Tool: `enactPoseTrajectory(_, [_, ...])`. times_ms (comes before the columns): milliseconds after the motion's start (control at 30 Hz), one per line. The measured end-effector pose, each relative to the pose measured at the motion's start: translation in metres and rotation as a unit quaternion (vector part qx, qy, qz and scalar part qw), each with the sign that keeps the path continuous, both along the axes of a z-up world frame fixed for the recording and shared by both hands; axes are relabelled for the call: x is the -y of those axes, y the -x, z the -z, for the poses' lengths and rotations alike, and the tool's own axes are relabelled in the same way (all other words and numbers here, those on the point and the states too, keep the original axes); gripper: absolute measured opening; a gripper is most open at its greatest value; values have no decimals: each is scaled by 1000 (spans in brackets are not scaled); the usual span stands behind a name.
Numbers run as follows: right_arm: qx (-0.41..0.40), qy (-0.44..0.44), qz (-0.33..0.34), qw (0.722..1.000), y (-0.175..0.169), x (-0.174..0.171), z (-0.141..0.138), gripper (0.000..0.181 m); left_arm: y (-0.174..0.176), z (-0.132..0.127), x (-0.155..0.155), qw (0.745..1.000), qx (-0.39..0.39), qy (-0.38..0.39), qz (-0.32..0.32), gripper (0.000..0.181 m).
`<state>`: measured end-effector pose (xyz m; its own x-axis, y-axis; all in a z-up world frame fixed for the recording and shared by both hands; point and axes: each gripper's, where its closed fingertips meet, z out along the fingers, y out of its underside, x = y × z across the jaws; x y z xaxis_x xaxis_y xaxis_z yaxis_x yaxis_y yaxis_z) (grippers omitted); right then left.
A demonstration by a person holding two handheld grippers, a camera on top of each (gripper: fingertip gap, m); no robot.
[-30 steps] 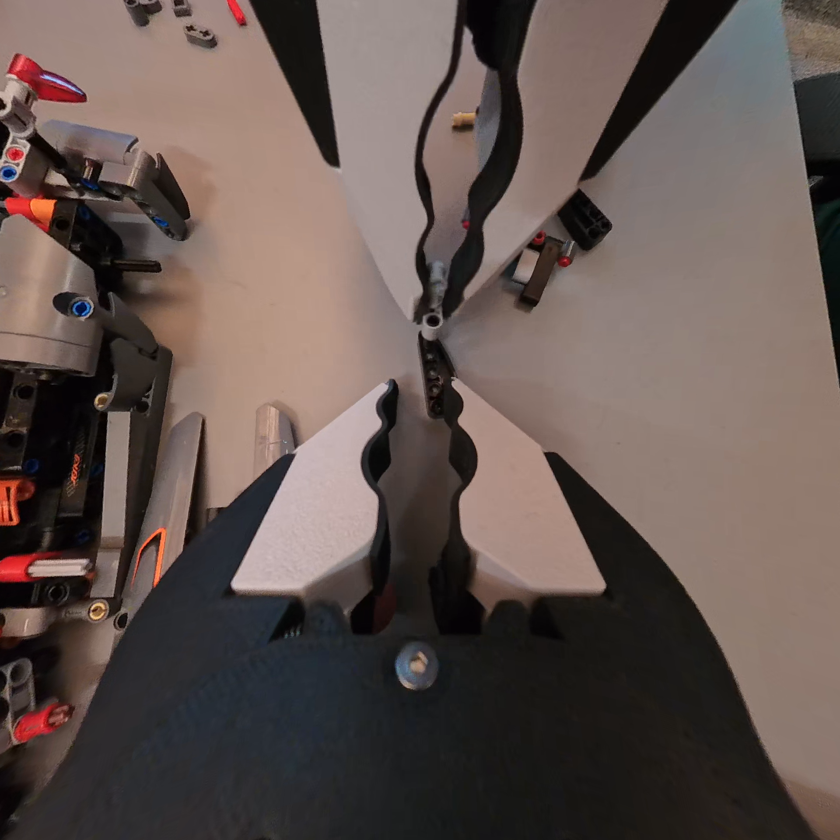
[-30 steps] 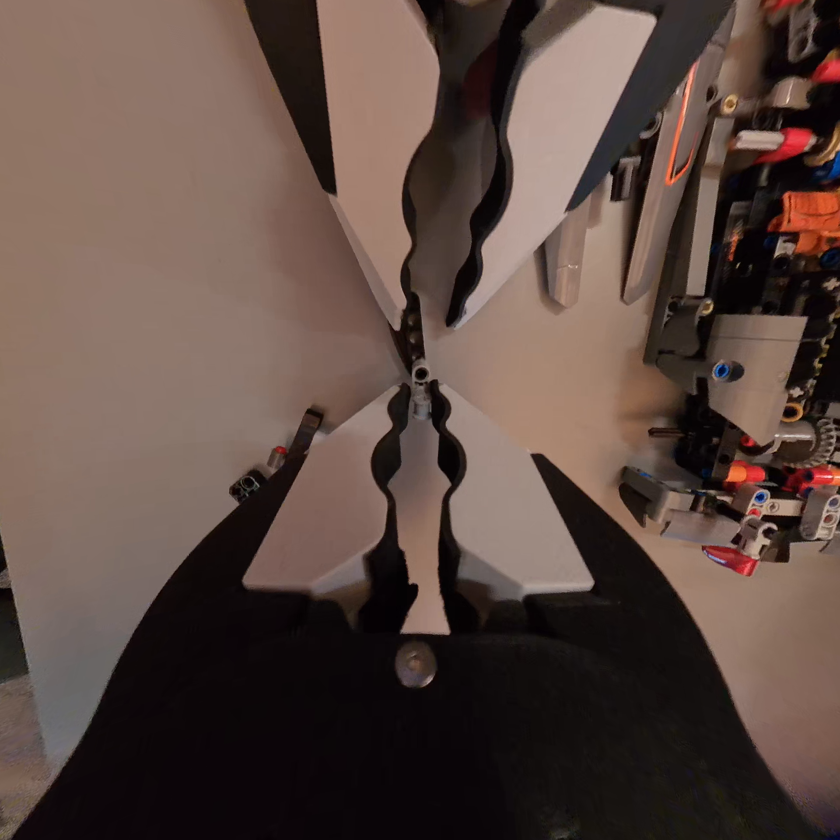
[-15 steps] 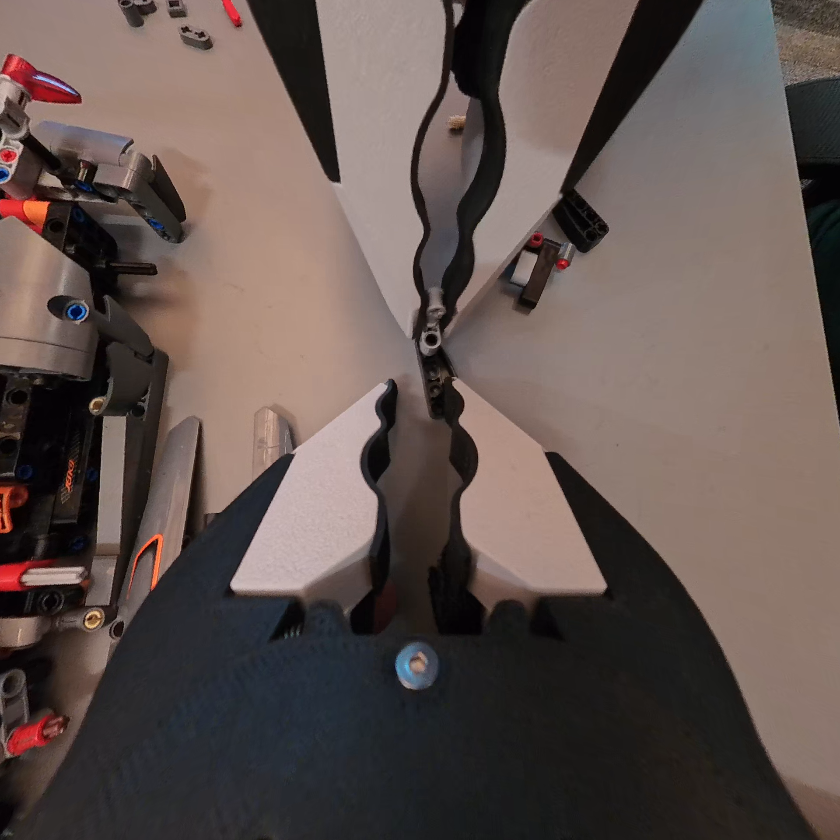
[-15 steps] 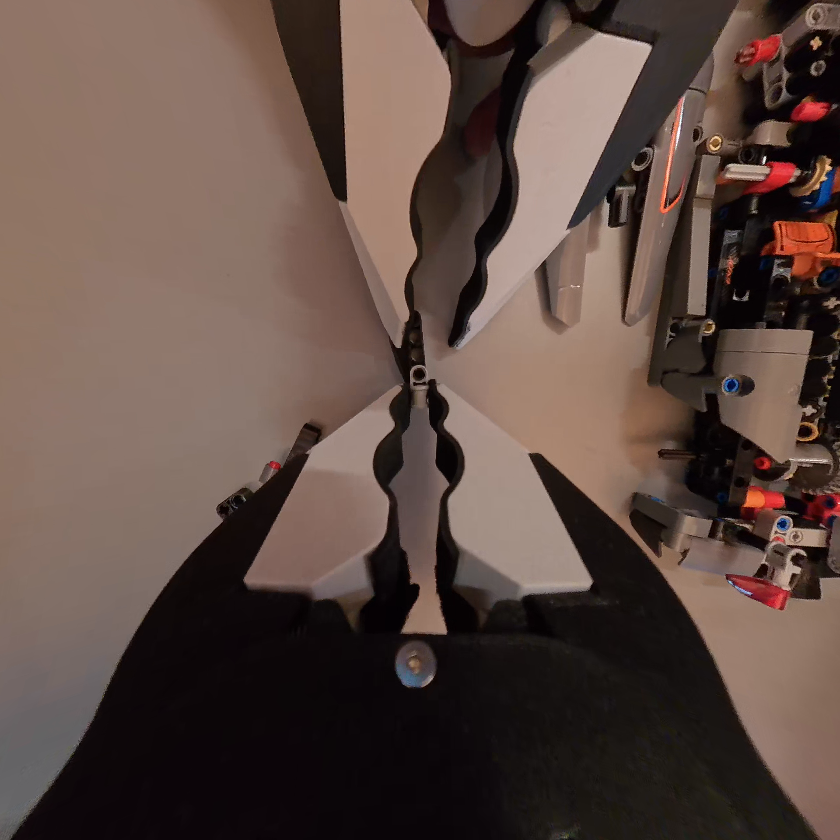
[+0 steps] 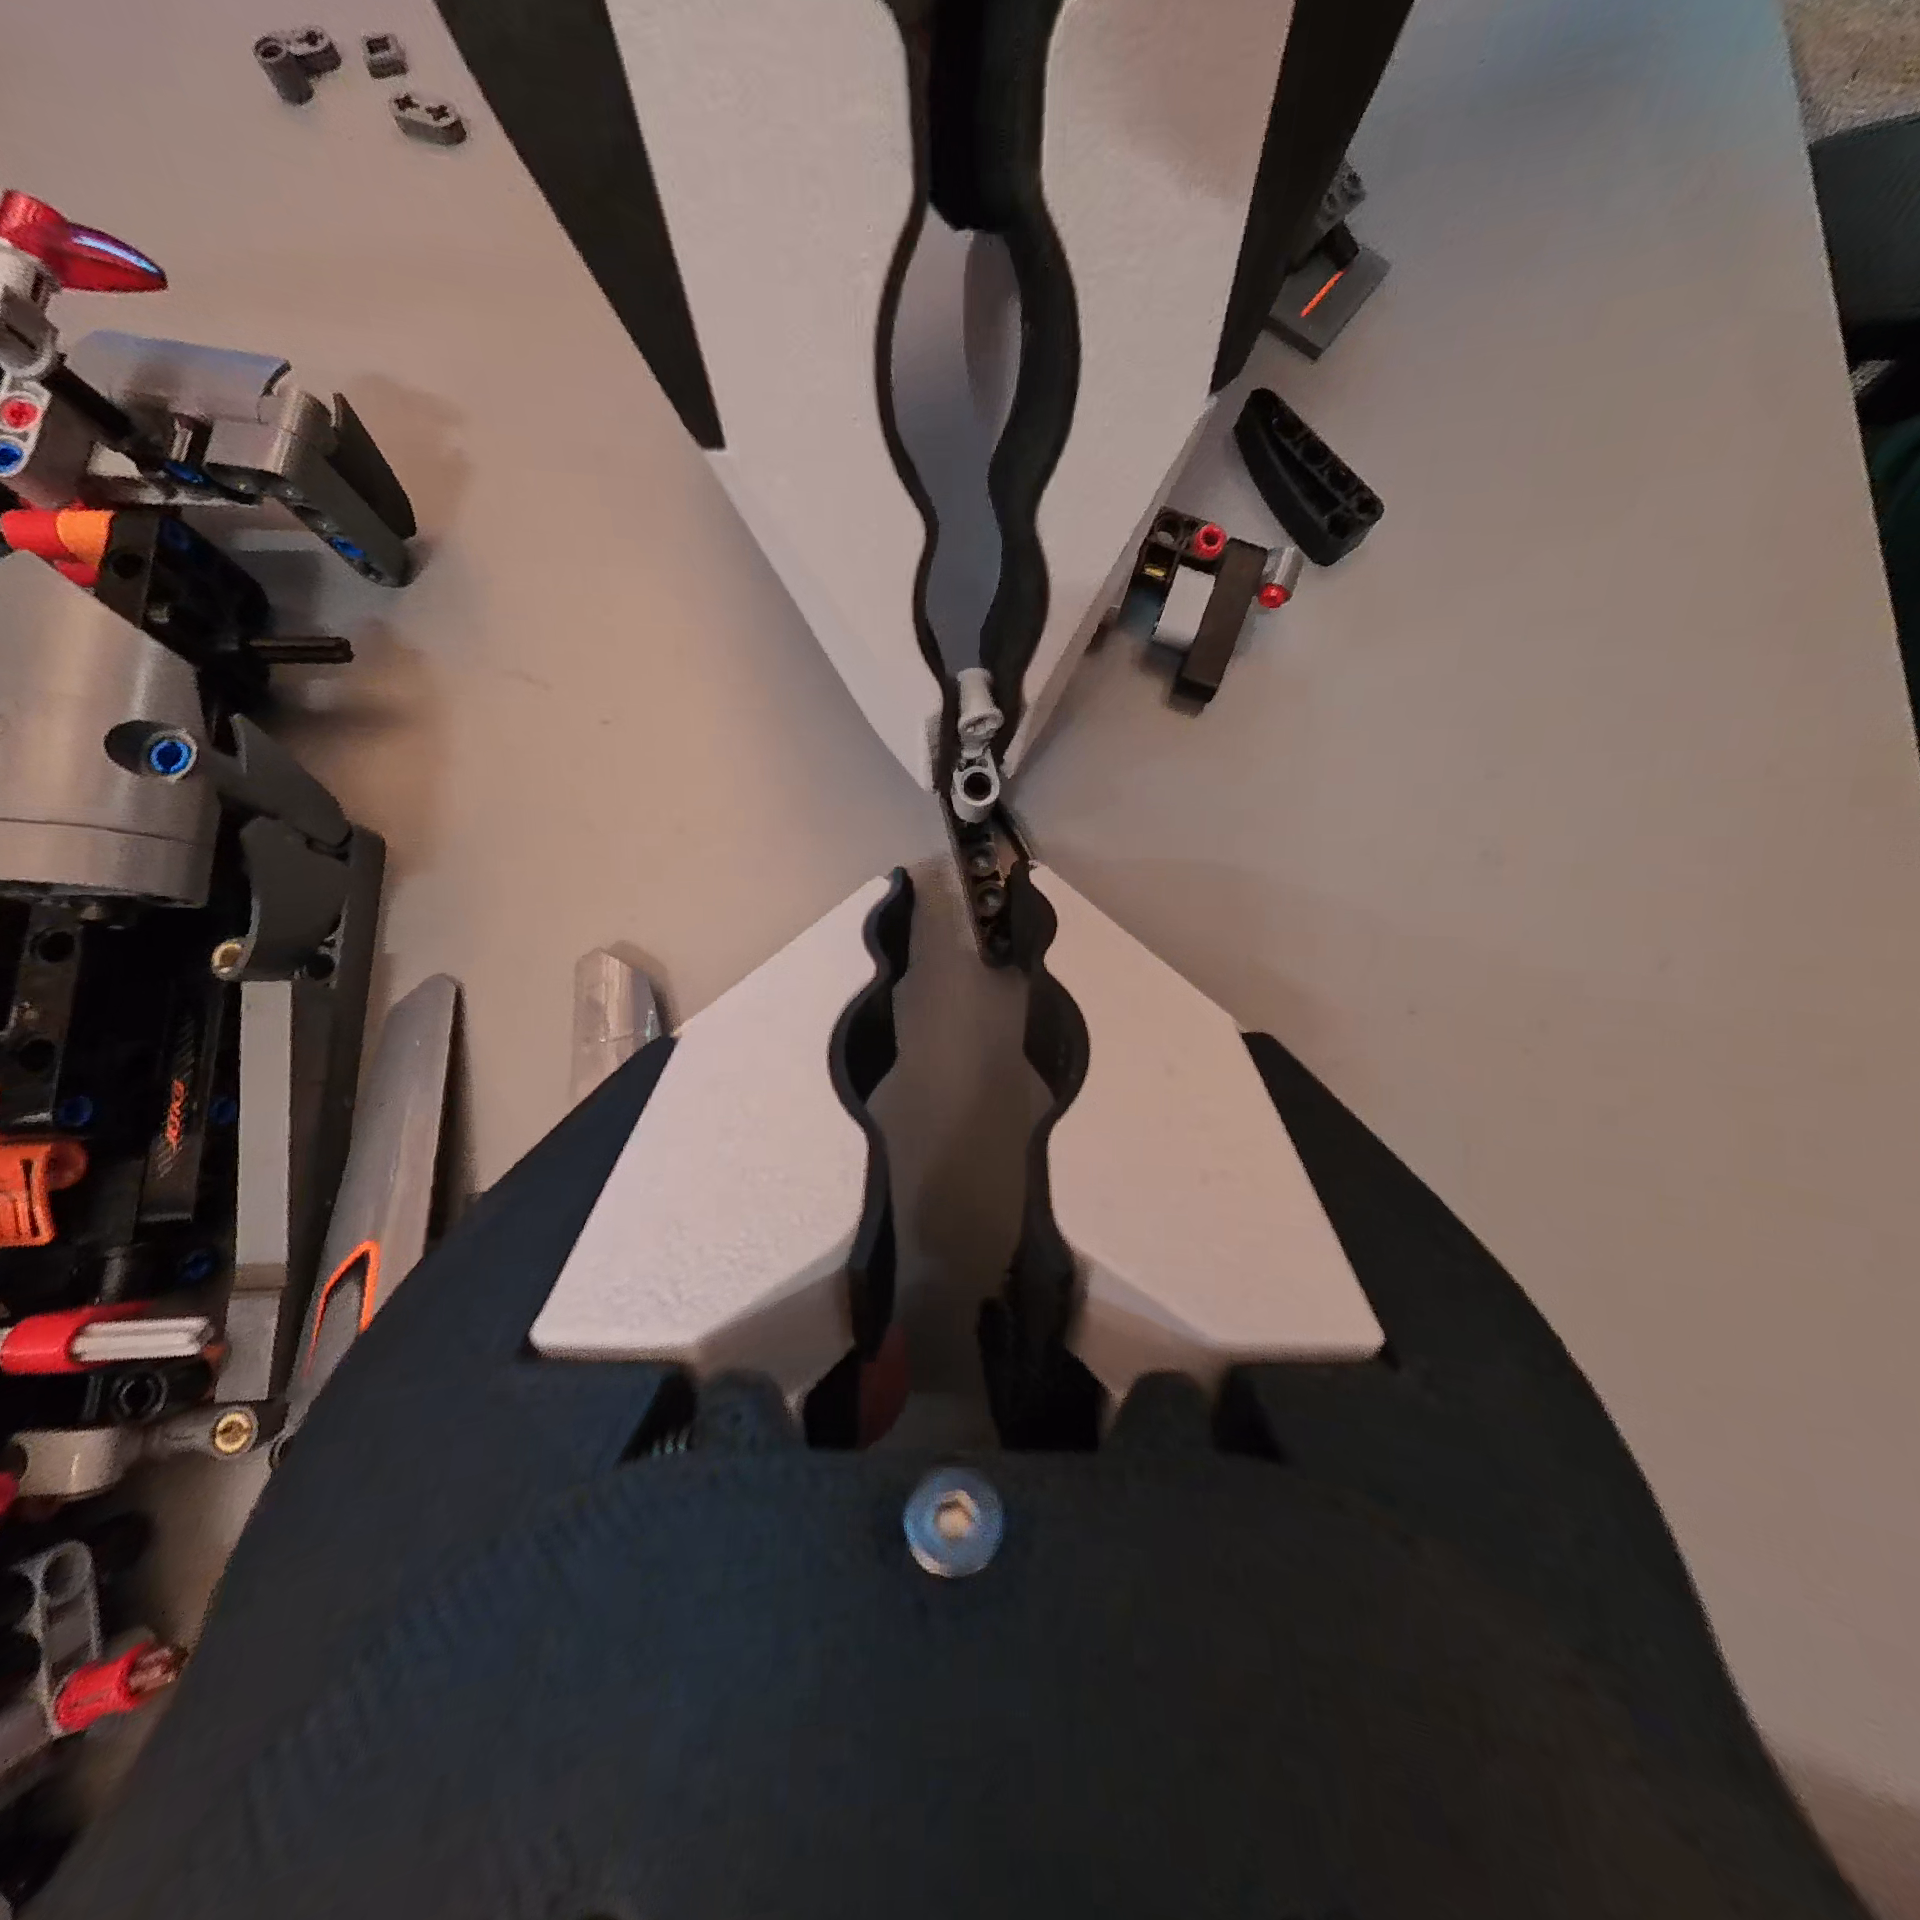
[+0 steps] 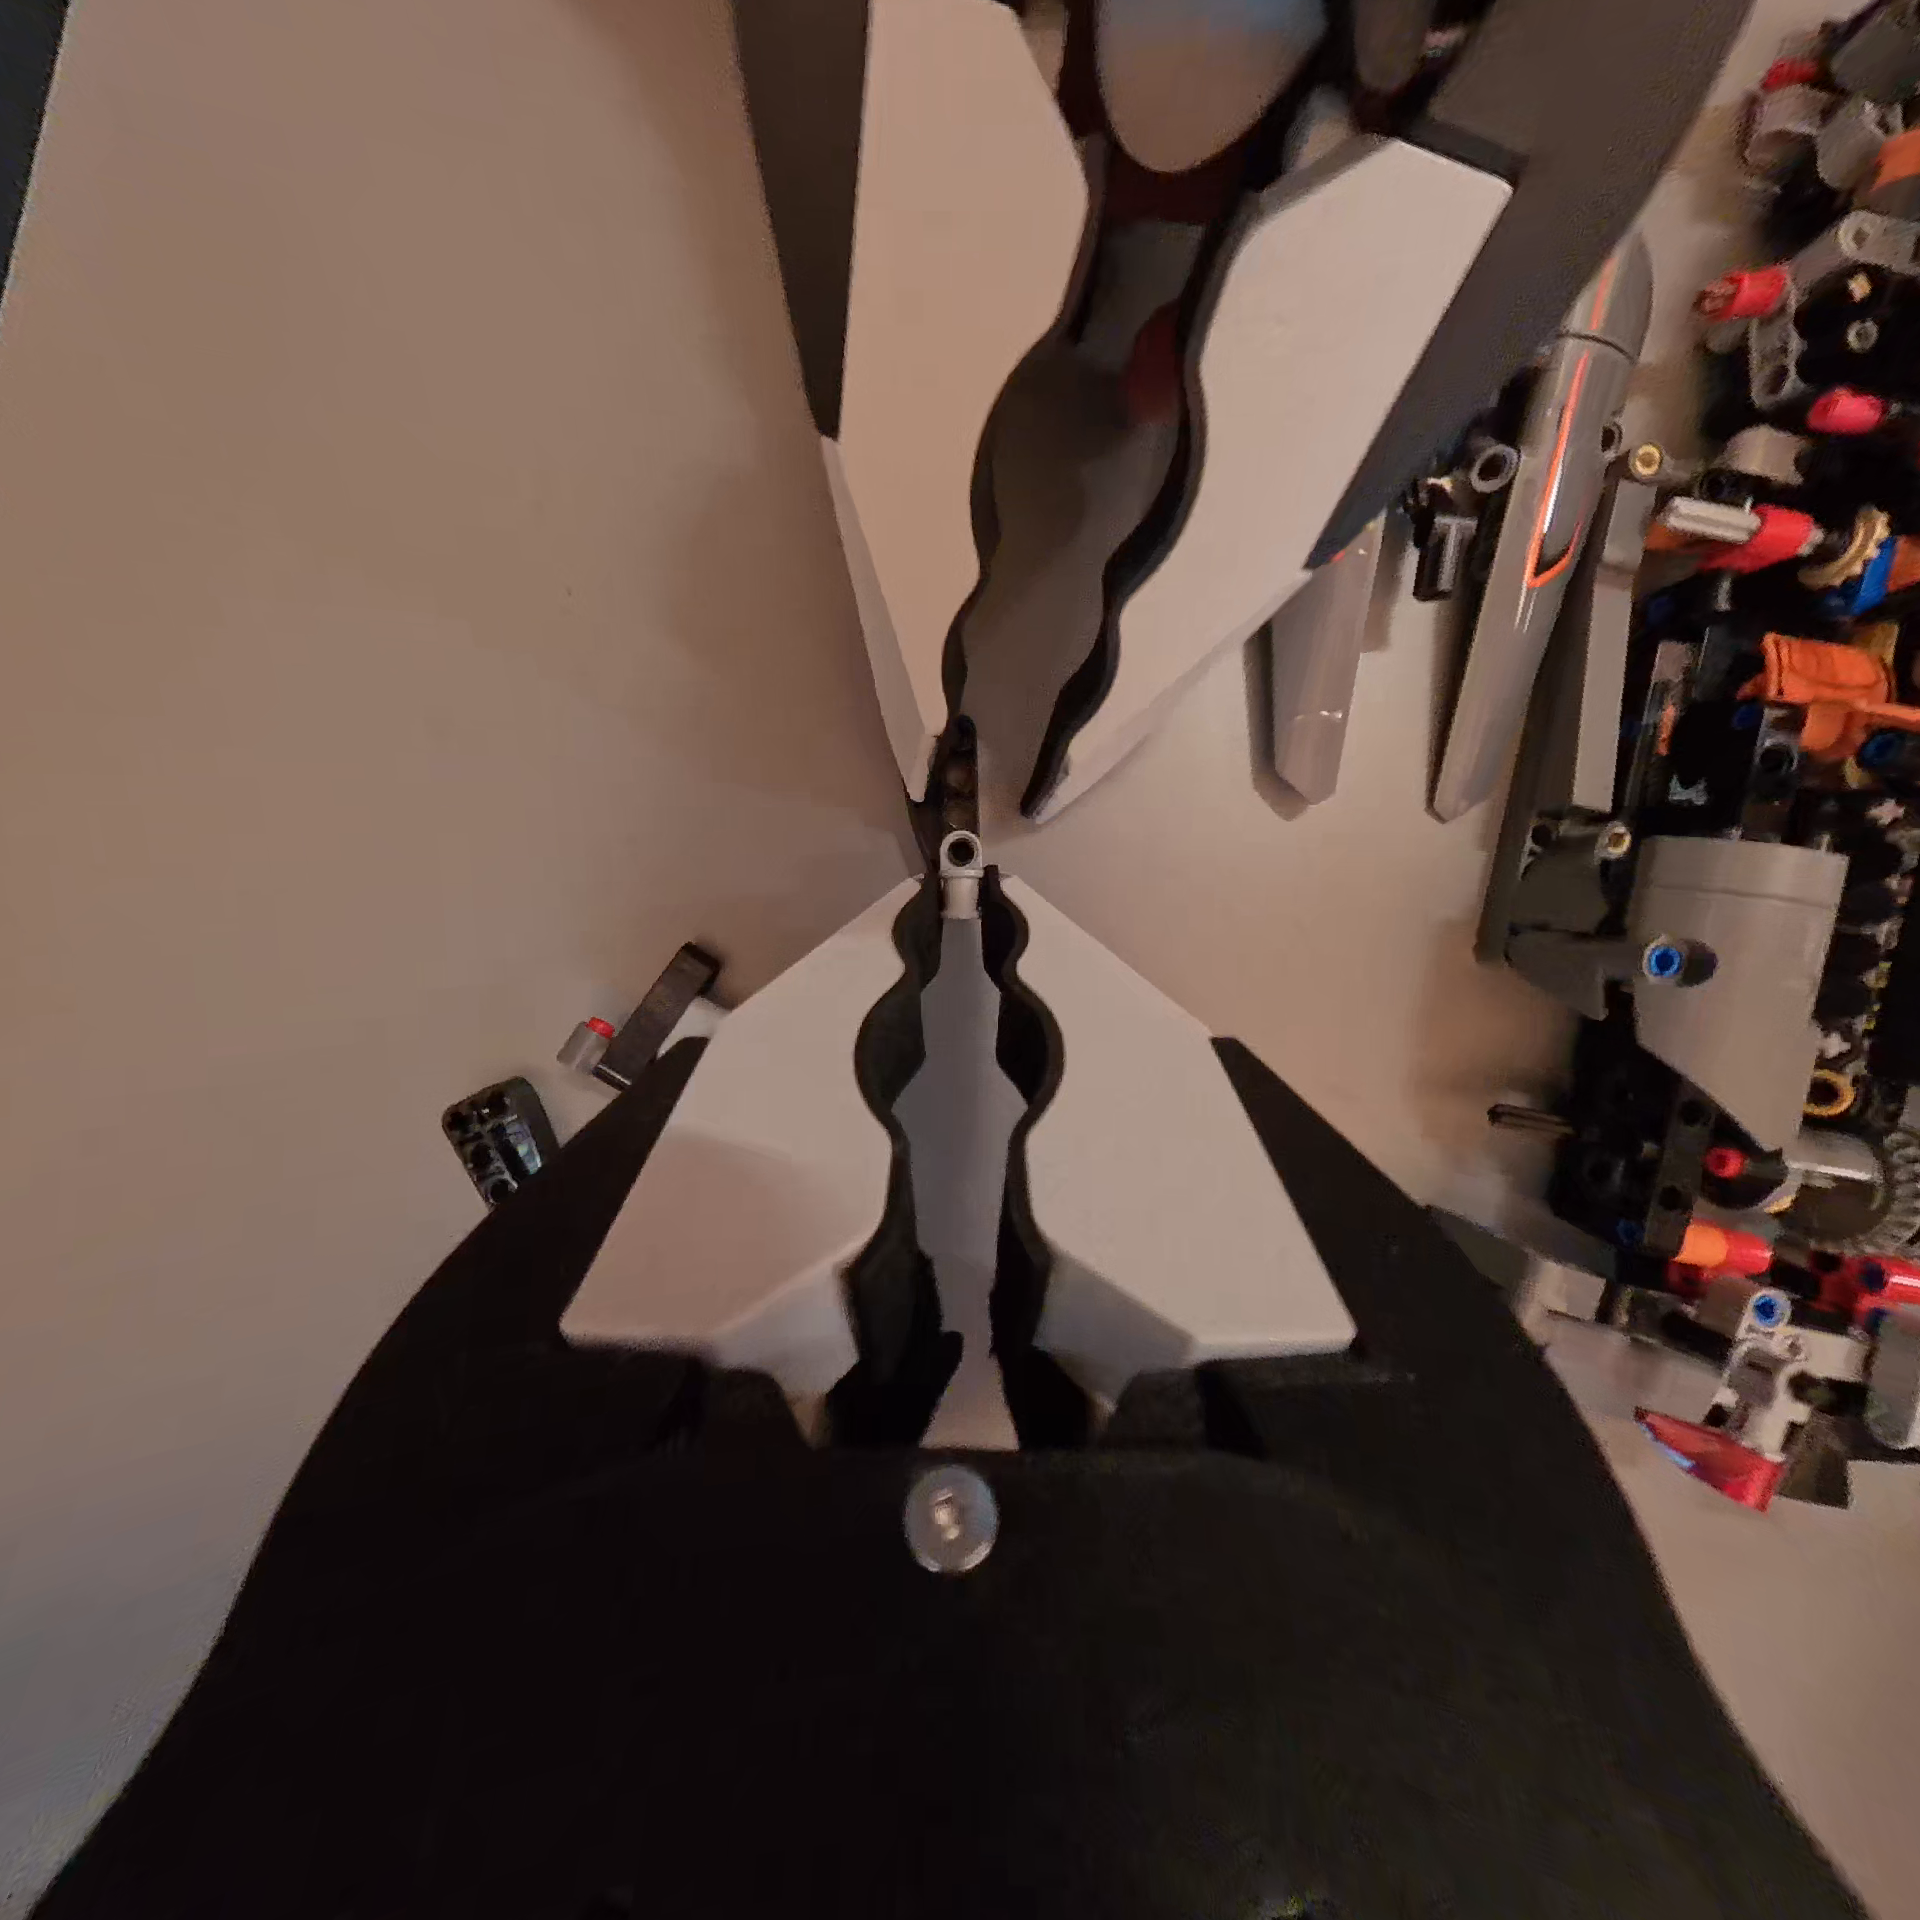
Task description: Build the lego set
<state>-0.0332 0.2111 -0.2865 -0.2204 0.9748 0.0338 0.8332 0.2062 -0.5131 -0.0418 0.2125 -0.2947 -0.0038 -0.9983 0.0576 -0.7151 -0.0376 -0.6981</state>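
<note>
Fingertips of the left gripper [image 5: 971, 899] are seen pinching a short black holed beam [image 5: 985, 883], which is pressed against the right-hand pad while a gap is left beside the other pad. Opposite it, tip to tip, the right gripper [image 6: 961, 883] is closed on a light grey pin connector [image 6: 961, 868]; its round eye is held at the end of the black beam [image 6: 958, 774], touching it or just short of it, above the pale table [image 5: 1507, 935]. In the left wrist view the same grey connector [image 5: 975, 753] is seen between the far gripper's fingers.

To the left gripper's left, the partly built lego vehicle [image 5: 114, 831], grey and black with red, orange and blue pins, is laid on the table, with a long grey panel with an orange mark [image 5: 390, 1164] and a shorter plain grey panel [image 5: 613, 1008] beside it. A black curved beam [image 5: 1307, 476] and a small black and grey subassembly with red pins [image 5: 1210, 608] are lying beyond the right gripper. A few loose dark grey connectors [image 5: 358, 73] are scattered at the far edge.
</note>
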Motion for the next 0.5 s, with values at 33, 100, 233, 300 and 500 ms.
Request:
enactPoseTrajectory(33, [-1,-1,-8,1000,0,0,0,6,0,0,-1,1000,1,-2,0,19])
enactPoseTrajectory(100, [-4,2,-20,1000,0,0,0,6,0,0,-1,1000,2,-1,0,18])
enactPoseTrajectory(233, [-6,14,-30,999,-1,1,0,6,0,0,-2,1000,5,-4,2,20])
enactPoseTrajectory(300, [-3,15,-37,999,-1,0,0,6,-1,0,-2,1000,7,-2,0,20])
enactPoseTrajectory(500, [-15,24,-30,999,-1,1,0,6,-6,-22,-4,996,72,42,-16,10])
